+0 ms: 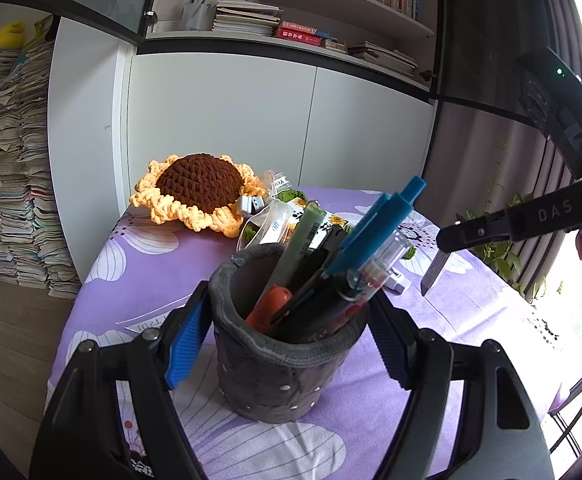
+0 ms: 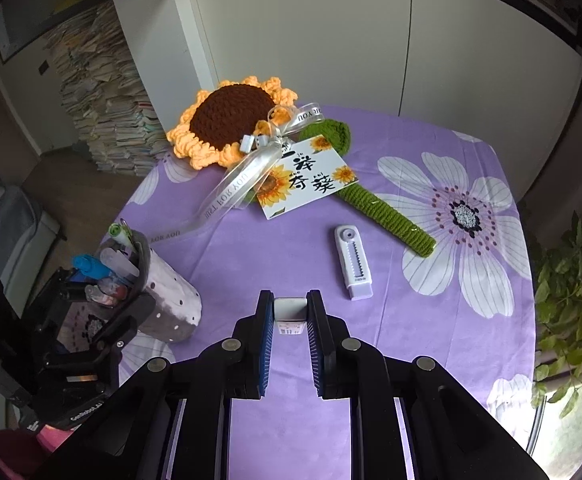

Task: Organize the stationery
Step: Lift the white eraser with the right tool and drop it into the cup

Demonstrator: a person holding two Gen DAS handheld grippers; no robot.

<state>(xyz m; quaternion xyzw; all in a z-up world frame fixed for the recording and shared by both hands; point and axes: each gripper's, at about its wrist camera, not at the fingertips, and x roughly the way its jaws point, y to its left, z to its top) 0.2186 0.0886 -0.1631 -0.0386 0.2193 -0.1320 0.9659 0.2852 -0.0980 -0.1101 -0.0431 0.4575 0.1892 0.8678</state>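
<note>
My left gripper [image 1: 287, 320] is shut on a grey felt pen holder [image 1: 275, 376] that stands on the purple flowered tablecloth. The holder [image 2: 171, 300] holds several pens, among them blue ones [image 1: 375, 228], a green one [image 1: 303, 240] and an orange one [image 1: 269, 306]. My right gripper [image 2: 290, 312] is shut on a small white flat object [image 2: 290, 314], held above the cloth; in the left wrist view it hangs from the gripper [image 1: 451, 236] at the right as a grey strip [image 1: 435, 270]. A white correction tape [image 2: 353, 262] lies on the cloth ahead of the right gripper.
A crocheted sunflower [image 2: 231, 120] with green stem [image 2: 391, 216], ribbon and printed card [image 2: 311, 178] lies at the far side of the table [image 2: 471, 152]. White cabinets stand behind. Stacked books [image 1: 7, 160] are at the left, a plant [image 2: 571, 280] at the right.
</note>
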